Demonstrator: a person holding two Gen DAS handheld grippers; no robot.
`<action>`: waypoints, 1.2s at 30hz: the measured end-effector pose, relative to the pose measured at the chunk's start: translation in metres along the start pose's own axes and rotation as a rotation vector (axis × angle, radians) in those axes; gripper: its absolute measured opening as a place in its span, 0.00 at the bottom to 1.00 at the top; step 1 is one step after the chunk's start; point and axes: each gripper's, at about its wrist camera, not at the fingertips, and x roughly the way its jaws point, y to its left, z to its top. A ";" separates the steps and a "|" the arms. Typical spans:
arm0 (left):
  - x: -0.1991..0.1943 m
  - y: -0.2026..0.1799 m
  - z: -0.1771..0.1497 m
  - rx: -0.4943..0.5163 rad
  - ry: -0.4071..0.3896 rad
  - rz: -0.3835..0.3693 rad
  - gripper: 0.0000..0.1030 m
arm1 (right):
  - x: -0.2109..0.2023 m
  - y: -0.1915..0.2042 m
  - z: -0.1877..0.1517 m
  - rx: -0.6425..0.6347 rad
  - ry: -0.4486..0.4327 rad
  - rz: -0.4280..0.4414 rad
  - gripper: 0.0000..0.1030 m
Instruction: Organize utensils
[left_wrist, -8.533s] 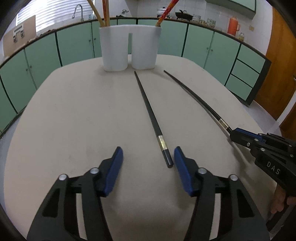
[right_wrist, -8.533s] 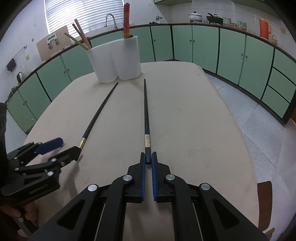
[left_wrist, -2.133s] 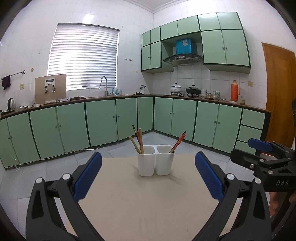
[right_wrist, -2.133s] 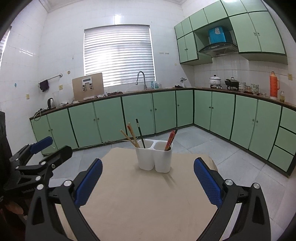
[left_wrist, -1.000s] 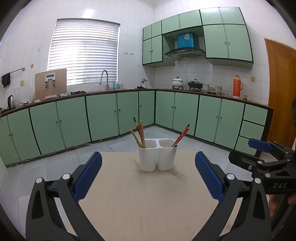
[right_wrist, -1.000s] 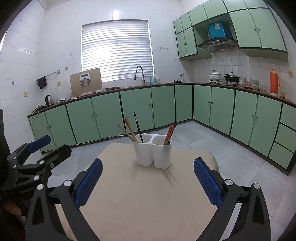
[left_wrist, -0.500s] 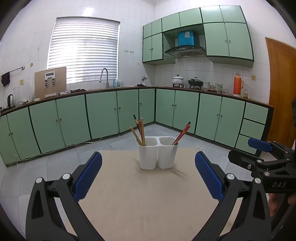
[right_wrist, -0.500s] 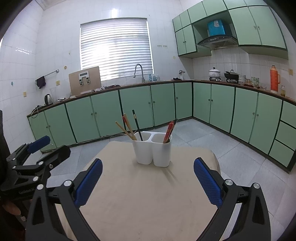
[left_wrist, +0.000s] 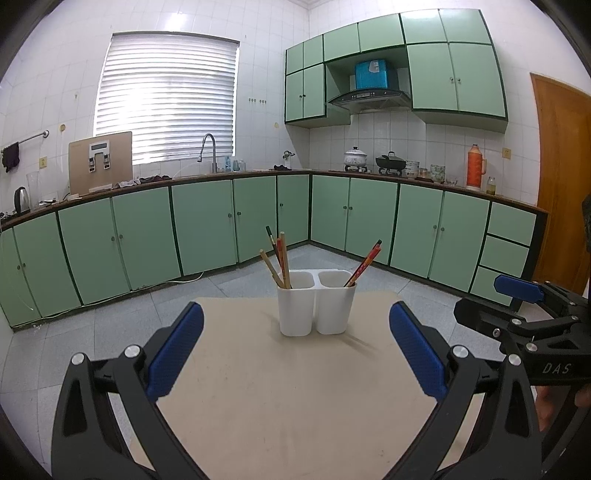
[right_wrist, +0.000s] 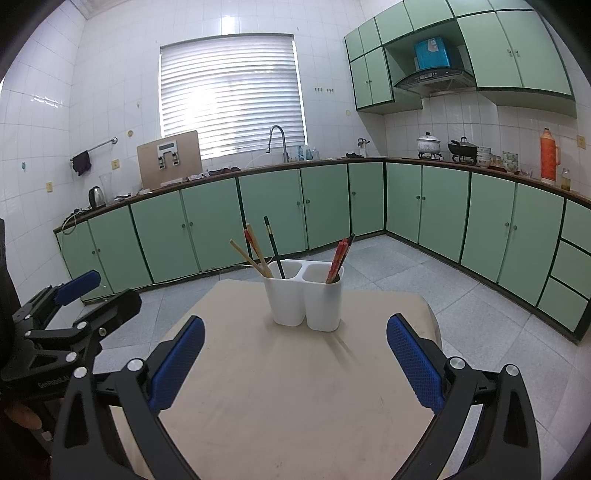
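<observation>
A white two-cup utensil holder (left_wrist: 316, 302) (right_wrist: 303, 297) stands on the beige table (left_wrist: 295, 398) (right_wrist: 288, 398). Its left cup holds wooden and red chopsticks and one black chopstick (right_wrist: 274, 246). Its right cup holds red chopsticks (left_wrist: 364, 263) and a black one. My left gripper (left_wrist: 295, 350) is wide open and empty, well back from the holder. My right gripper (right_wrist: 295, 358) is wide open and empty too. Each gripper shows at the edge of the other's view, the right (left_wrist: 524, 325) and the left (right_wrist: 70, 321).
Green kitchen cabinets (left_wrist: 207, 221) line the walls behind the table. A sink tap (left_wrist: 207, 147), pots (left_wrist: 356, 157) and an orange flask (left_wrist: 474, 166) stand on the counter. A wooden door (left_wrist: 561, 177) is at the right. Grey floor tiles surround the table.
Since 8.5 s ago both black chopsticks have left the table and stand in the holder; both grippers are open and lifted back. Over the last second the views barely shift.
</observation>
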 end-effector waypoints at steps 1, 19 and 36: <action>0.000 0.000 0.000 0.000 0.000 0.000 0.95 | 0.000 0.000 0.000 -0.001 0.000 0.000 0.94; 0.002 0.001 0.000 0.000 0.002 0.001 0.95 | 0.001 0.000 0.000 -0.001 0.001 0.000 0.94; 0.006 0.002 -0.006 -0.002 0.007 0.000 0.95 | 0.004 0.000 -0.004 -0.001 0.003 0.000 0.94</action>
